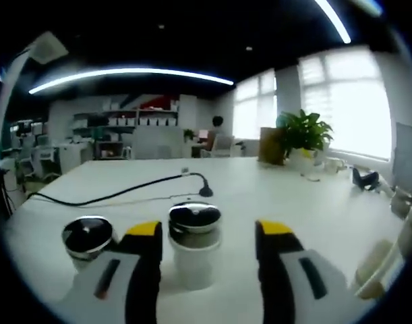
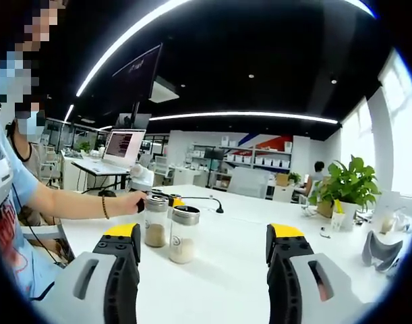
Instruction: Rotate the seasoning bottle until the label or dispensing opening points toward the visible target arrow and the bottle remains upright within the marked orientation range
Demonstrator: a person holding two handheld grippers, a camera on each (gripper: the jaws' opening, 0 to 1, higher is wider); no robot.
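Bottles are being approached, two of them standing upright side by side on the white tabletop (image 1: 273, 196). In the left gripper view, the left tongs (image 1: 210, 236) are being held wide apart and empty, with the nearer seasoning bottle (image 1: 193, 244) standing just ahead of the tips, closer to the left tip than to the right and not yet touched. A second bottle (image 1: 88, 237) with a shiny cap is standing beyond the left tip, outside the gap. A black cable (image 1: 118, 192) is lying across the tabletop well ahead of the tongs.

In the right gripper view, the right tongs (image 2: 204, 233) are likewise being held wide and empty, and the same pair of bottles is being seen well ahead, nearer the left tip: one bottle (image 2: 184, 233) in front and the other bottle (image 2: 155, 221) beside it. A hand (image 2: 130, 202) is being held against that farther bottle from the left, where the other gripper is coming in. A potted plant (image 2: 347, 185) is standing far off to the right.

No arrow or orientation mark can be made out on the tabletop, and no label or opening direction can be read from the caps. The step in hand is judged to be the reach before the grasp, with no turning begun. Next, the left tongs would need to be centred around the bottle's body and closed gently, then the bottle twisted about its own axis without being tipped or knocked into its neighbour.
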